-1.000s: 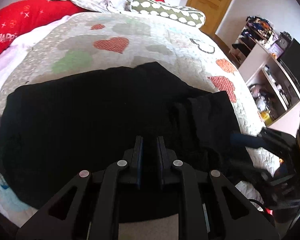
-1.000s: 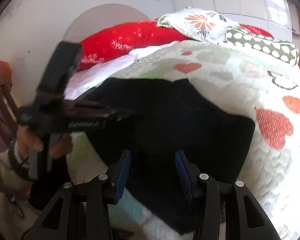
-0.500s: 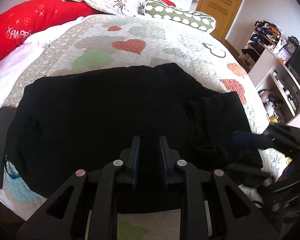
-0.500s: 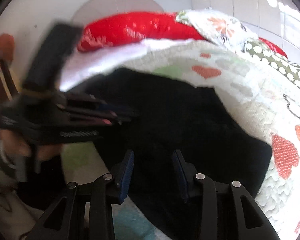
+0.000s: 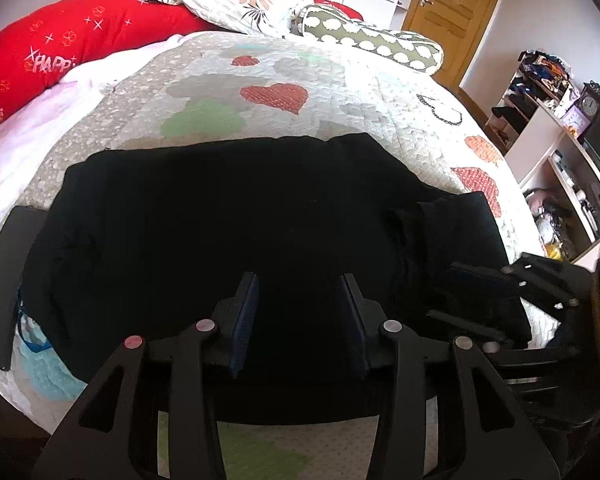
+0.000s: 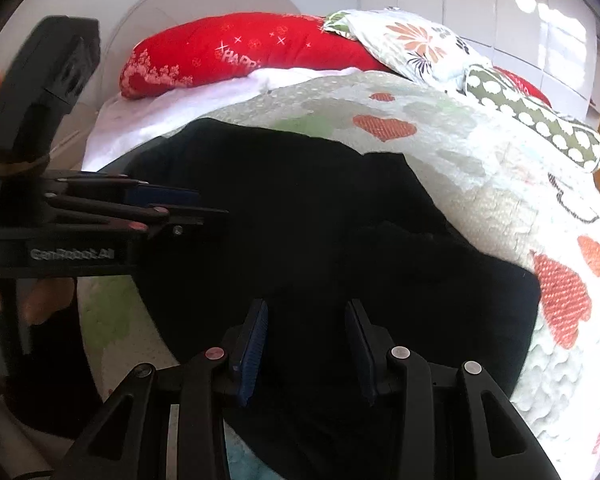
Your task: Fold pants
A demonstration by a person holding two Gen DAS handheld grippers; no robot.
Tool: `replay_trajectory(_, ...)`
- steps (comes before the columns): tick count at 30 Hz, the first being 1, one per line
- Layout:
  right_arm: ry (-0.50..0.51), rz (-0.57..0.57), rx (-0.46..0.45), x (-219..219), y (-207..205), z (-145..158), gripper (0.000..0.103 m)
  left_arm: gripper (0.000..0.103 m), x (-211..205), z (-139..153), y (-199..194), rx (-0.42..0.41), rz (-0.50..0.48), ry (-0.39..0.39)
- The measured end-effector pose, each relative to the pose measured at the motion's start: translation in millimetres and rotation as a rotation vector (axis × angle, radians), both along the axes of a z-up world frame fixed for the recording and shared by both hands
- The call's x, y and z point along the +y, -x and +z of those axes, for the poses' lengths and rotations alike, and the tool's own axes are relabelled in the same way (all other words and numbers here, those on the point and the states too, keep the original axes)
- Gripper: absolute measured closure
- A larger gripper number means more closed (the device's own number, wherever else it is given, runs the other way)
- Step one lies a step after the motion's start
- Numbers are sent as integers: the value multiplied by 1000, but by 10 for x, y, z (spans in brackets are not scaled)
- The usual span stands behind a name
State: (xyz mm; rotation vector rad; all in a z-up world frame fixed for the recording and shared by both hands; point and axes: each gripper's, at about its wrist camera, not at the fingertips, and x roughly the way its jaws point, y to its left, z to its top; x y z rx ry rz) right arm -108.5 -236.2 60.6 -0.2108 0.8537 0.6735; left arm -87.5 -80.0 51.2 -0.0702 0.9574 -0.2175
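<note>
Black pants (image 5: 236, 216) lie spread flat across the heart-print quilt (image 5: 340, 92) on the bed, with a thicker bunched layer toward the end nearest the shelves (image 5: 548, 136). Both claws hover just above the cloth with nothing between their pads: the left claw (image 5: 300, 308) has its fingers apart over the near edge, and the right claw (image 6: 306, 340) is likewise apart over the bunched end. The step in hand looks like taking a fresh grip for the next fold; doing it well means pinching every layer at the near edge, both claws at matching points, then carrying the cloth over evenly so the edges line up. Only the left wrist view shows the door (image 5: 456, 12), the shelves and a dark flat object (image 5: 8, 280) beside the pants. Only the right wrist view shows the person's hand (image 6: 40, 300) on the left claw's handle, and the headboard (image 6: 204, 8) behind the red pillow (image 6: 240, 48).
</note>
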Motion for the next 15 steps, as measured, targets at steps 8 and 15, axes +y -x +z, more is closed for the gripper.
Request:
replay_trajectory(8, -47, -51, -42, -69, -38, 161, 64, 62, 51, 8, 22, 6, 14, 11)
replay_trajectory(15, -37, -70, 23, -76, -109, -32, 64, 62, 169, 25, 63, 8, 39, 29)
